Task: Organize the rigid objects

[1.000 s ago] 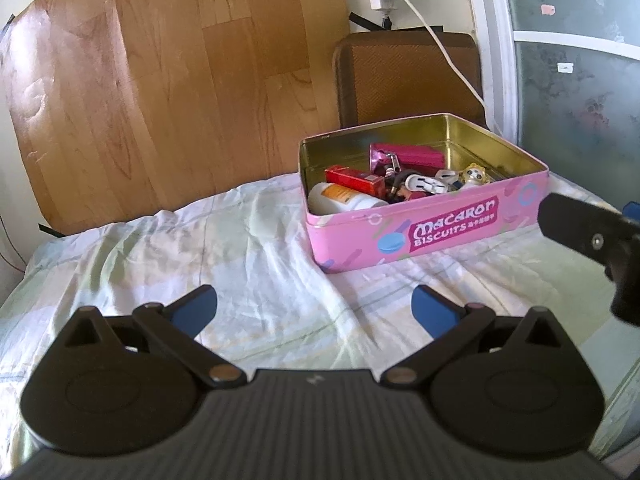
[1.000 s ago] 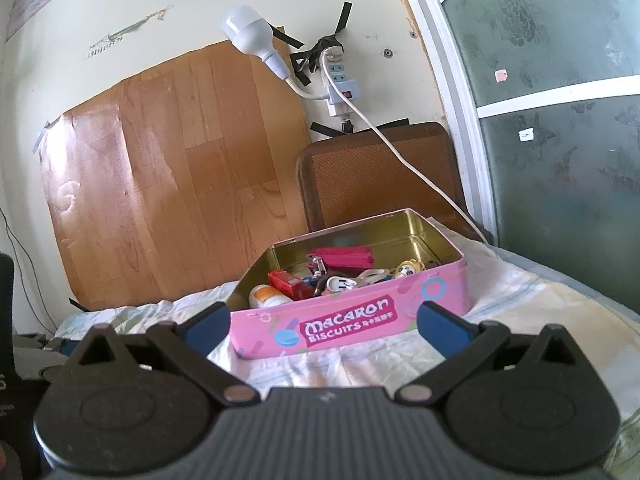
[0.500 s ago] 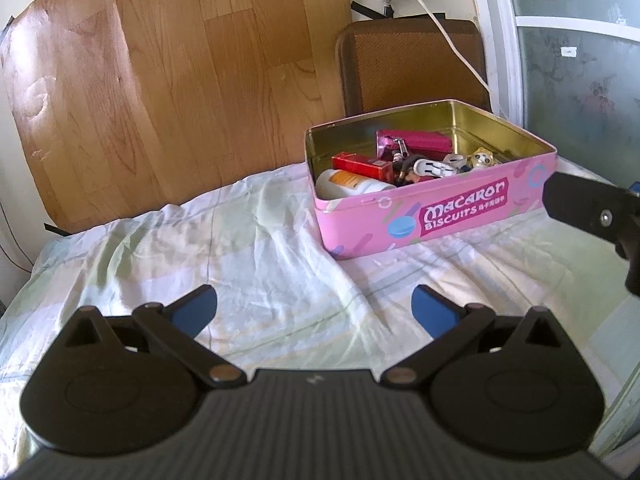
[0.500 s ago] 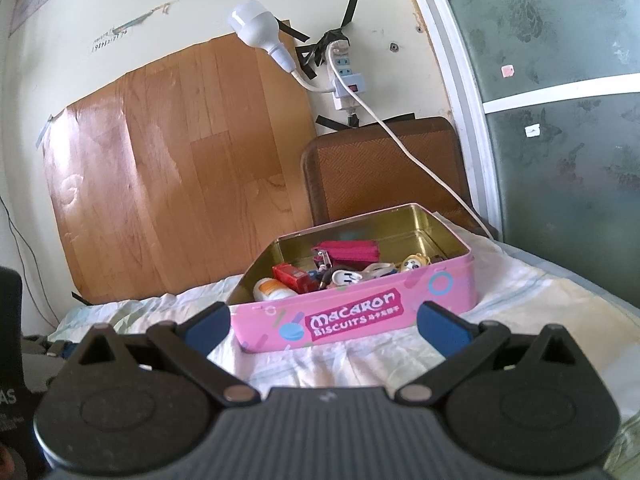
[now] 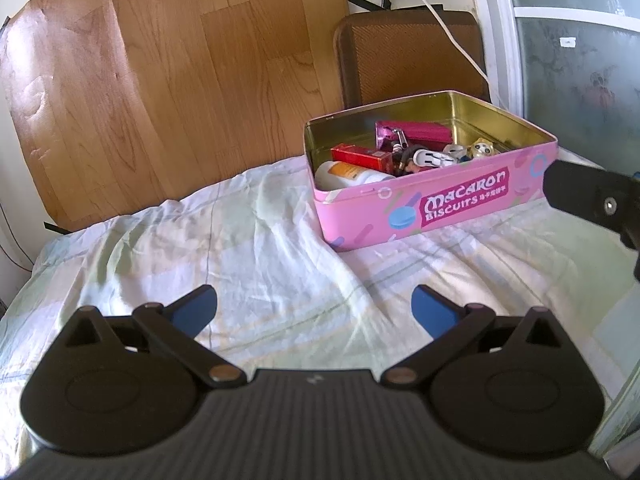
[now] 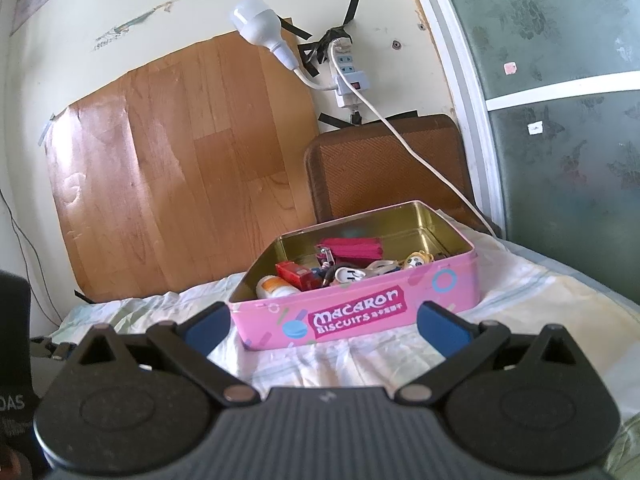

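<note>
Left wrist view looks across a bed covered by a rumpled pale sheet with faint green and blue checks, which fills the foreground and runs back to a cream wall. A large sheet of wood-grain flooring is fixed to that wall, and to its right a brown woven-textured panel stands upright behind the bed. A white power strip held by black tape hangs higher up, with a white bulb on a plug-in socket beside it and a white cable trailing down over the brown panel. Frosted patterned glass in a white frame closes the right side of the room. The open pink rectangular biscuit tin with a gold interior sits on the sheet near the brown panel, holding a magenta box, a red box, a white bottle with an orange label lying on its side, and small pale figurines tangled with other bits too small to name. The left gripper hovers over bare sheet, well short of the tin, its blue-padded fingers spread wide and holding nothing. The right gripper points straight at the tin's labelled front, level and low, its fingers equally wide apart and empty.
</note>
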`<state>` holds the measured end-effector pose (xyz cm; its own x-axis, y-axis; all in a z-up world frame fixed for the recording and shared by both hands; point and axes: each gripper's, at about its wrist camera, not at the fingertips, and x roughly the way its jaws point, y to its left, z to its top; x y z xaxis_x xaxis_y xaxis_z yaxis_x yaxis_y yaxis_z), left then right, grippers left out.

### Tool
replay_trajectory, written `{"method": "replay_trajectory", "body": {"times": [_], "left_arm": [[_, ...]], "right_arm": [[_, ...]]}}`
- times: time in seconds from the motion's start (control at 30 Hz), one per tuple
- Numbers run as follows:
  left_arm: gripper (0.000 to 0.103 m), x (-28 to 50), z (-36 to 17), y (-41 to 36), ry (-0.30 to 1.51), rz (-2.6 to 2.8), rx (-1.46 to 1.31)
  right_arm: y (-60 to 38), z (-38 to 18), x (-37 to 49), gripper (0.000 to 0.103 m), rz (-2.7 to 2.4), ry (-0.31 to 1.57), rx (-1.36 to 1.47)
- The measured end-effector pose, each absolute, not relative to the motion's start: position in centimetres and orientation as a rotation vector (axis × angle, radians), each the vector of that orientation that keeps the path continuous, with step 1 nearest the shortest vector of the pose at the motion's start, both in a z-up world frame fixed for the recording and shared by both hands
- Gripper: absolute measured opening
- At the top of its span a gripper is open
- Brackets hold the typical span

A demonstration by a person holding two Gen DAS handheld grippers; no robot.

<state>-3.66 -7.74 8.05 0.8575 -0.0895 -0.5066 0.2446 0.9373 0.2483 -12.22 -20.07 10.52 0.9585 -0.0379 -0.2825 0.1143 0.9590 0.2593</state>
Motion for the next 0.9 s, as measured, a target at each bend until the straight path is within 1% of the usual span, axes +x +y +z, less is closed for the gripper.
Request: {"method": "replay_trajectory", "body": {"times": [0.9], "left_arm": [[0.103, -3.5, 7.85, -7.78, 0.53, -0.19, 0.324]], "right_arm": [[-19.6, 10.48, -12.12, 0.103, -0.078, 0.286, 0.278]]}}
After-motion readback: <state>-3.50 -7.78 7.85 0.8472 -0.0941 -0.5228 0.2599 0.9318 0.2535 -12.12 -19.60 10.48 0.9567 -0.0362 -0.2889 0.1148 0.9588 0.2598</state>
